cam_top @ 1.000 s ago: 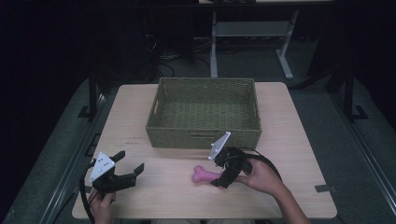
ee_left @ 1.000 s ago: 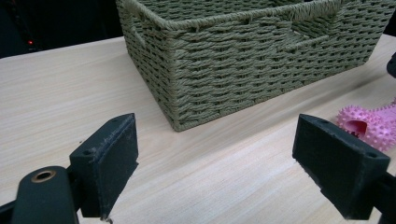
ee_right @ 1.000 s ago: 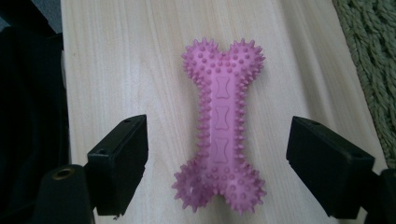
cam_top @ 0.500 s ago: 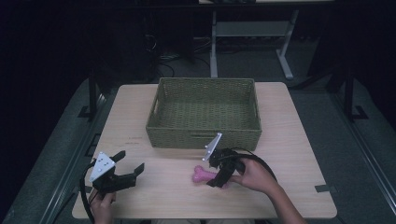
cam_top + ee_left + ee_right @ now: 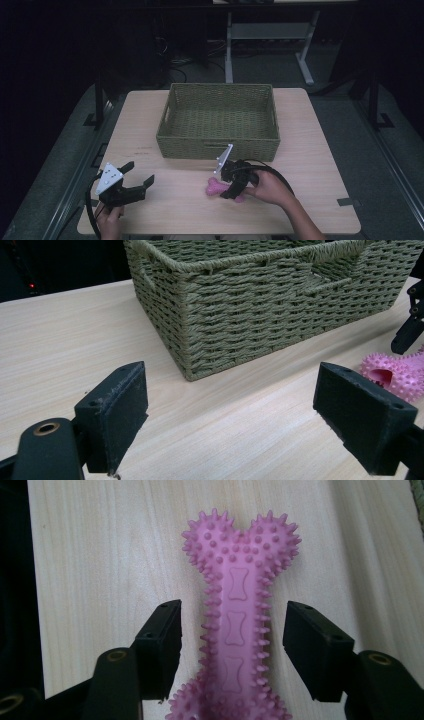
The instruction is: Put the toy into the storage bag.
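Table (image 5: 320, 150): pale wood-grain top, rectangular, rounded corners.

Basket (image 5: 218, 120): olive-green woven fibre, rectangular, open-topped, slot handles in its walls; stands at the table's middle. The left gripper view brings out its coarse braided weave (image 5: 260, 305), cut off at the top edge.

Toy bone (image 5: 235, 615): pink rubber, covered in short spikes, small bone shapes embossed along its shaft. It lies flat on the table just in front of the basket (image 5: 220, 188), partly hidden in the high view; its near end is cut off in the right gripper view.

Right gripper (image 5: 232, 647): black jaws apart, one on either side of the bone's shaft, neither touching it.

Left gripper (image 5: 232, 412): jaws wide apart, holding nothing, near the table's front left corner (image 5: 137, 175).
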The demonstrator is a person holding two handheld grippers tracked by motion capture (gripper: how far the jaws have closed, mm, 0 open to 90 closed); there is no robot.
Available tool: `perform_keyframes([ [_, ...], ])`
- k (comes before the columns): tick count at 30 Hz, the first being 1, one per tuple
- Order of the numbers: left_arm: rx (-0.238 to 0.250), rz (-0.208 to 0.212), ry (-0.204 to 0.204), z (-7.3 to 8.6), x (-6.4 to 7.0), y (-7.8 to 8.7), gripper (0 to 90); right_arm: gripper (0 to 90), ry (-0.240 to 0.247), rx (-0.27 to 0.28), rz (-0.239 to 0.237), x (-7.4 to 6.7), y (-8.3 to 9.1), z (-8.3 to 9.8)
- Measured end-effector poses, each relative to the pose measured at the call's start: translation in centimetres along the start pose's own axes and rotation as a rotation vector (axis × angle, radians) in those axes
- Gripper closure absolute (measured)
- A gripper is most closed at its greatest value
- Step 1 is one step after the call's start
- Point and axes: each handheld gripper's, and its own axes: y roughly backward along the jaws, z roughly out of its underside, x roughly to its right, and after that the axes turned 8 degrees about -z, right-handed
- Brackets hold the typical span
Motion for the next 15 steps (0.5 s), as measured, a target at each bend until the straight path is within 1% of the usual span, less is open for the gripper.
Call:
perform_keyframes([
  [7, -0.001, 0.002, 0.007, 0.04, -0.07, -0.01, 13.8, 45.7, 0.006, -0.02, 0.005, 0.06, -0.58, -0.14],
  [9, 0.001, 0.002, 0.01, 0.03, -0.08, -0.01, 13.9, 46.3, 0.01, -0.025, 0.01, 0.05, -0.66, -0.16],
  [12, -0.001, 0.002, 0.002, 0.03, -0.04, -0.03, 13.8, 48.8, 0.016, -0.037, 0.023, 0.01, -0.79, -0.15],
  [15, 0.0, 0.001, 0.006, 0.04, -0.06, -0.01, 13.8, 50.6, 0.011, -0.039, 0.029, 0.07, -0.76, -0.12],
])
